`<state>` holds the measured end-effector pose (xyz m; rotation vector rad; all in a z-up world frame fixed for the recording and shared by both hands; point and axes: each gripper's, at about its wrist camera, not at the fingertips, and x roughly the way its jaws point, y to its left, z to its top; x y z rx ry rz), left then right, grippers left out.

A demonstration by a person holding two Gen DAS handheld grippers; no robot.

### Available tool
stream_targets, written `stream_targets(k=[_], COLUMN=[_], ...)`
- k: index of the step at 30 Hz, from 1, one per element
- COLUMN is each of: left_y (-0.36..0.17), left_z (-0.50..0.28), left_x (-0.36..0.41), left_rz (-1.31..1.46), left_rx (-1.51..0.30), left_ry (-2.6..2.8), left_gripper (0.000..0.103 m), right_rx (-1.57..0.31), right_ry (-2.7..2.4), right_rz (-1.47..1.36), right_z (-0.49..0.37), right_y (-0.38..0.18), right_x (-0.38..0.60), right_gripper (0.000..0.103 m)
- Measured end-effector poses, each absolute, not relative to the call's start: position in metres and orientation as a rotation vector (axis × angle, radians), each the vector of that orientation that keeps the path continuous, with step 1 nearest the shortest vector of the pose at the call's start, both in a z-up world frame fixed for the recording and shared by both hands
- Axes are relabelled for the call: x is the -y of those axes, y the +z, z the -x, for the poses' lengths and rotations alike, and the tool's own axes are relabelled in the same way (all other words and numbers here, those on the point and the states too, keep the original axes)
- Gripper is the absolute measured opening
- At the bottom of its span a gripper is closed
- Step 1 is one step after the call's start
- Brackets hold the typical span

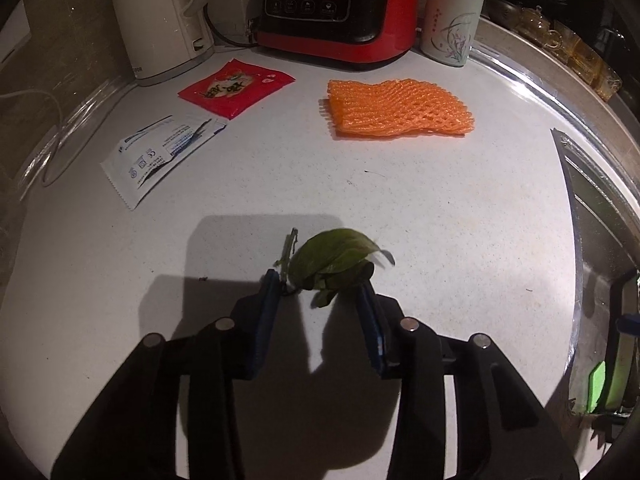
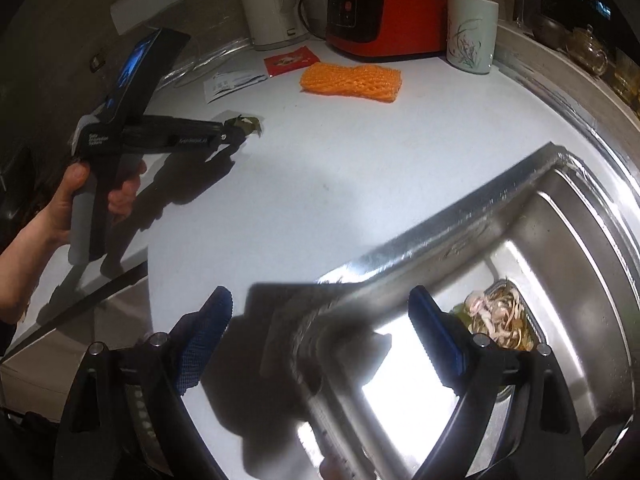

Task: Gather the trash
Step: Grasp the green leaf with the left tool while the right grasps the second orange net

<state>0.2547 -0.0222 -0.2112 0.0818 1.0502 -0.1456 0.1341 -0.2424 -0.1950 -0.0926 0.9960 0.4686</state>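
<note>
Worktop, pale and speckled, fills most of both wrist views, with a steel sink set into it on the right. In the sink lies a small tray of food scraps, pale shreds and peelings. Along the back wall stand a cream electric kettle, a red and black kitchen appliance with a button panel and a pale mug painted with a plant motif. In front of them, lying flat on the worktop and apart from one another, are an orange foam fruit net, a red snack wrapper and a white and blue sachet wrapper, the sachet nearest the left edge. The left gripper, held in a person's bare hand, points steeply down at the near part of the worktop; its jaws stand fairly narrow, with a green leaf and its thin stem between the blue pads. The left pad touches the stem and the right pad meets the leaf's edge, so the leaf appears pinched, its tip curling past the jaws. The right gripper hangs over the sink's front rim, its jaws spread wide with nothing between them. Small dark crumbs dot the worktop beside the left gripper.
</note>
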Motion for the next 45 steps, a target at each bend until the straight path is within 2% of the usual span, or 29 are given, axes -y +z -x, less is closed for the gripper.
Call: stream_targets(k=[4,11,15,25,31,32,33,35,36,37,40,45], left_y=[-0.21,-0.208,-0.201,-0.18,-0.178,-0.179,-0.179,-0.18,-0.179,-0.178,-0.177,-0.189], left_z=[-0.262,-0.269,-0.267,-0.25,-0.25,-0.251,-0.253,-0.255,-0.256,-0.256,-0.262,-0.282], left_x=[0.02,0.023,0.02,0.007,0.005,0.006,0.008,0.015,0.019,0.022,0.032,0.045], left_rz=[-0.065,-0.069,-0.059,-0.015,0.001,0.005,0.004,-0.017,-0.036,-0.056,-0.096,-0.14], left_rx=[-1.061,-1.062,-1.057,-1.04,-1.045,-1.048,-1.052,-1.048,-1.035,-1.017,-0.989,-1.014], left_ry=[-0.145,-0.15,-0.144,-0.115,-0.134,-0.139,-0.149,-0.154,-0.148,-0.138,-0.151,-0.157], left_gripper=[0.013,0.007,0.007,0.007,0.007,0.007,0.008,0.025,0.048,0.066,0.075,0.078], right_rx=[-0.943,-0.838,-0.834,-0.882,-0.93,-0.938,-0.942,-0.944,-0.948,-0.951,-0.957,-0.941], right_ry=[0.491,0.545,0.584,0.624,0.675,0.686,0.695,0.705,0.71,0.713,0.712,0.704], right_rz=[0.154,0.256,0.3,0.438,0.395,0.39,0.386,0.385,0.378,0.371,0.35,0.297], right_z=[-0.181,-0.269,-0.322,-0.392,-0.398,-0.398,-0.397,-0.395,-0.394,-0.394,-0.392,-0.382], right_y=[-0.19,-0.188,-0.191,-0.214,-0.212,-0.212,-0.212,-0.211,-0.211,-0.211,-0.209,-0.199], right_x=[0.232,0.209,0.196,0.162,0.163,0.162,0.163,0.163,0.164,0.165,0.17,0.188], right_gripper=[0.089,0.089,0.08,0.072,0.051,0.042,0.035,0.027,0.023,0.022,0.02,0.019])
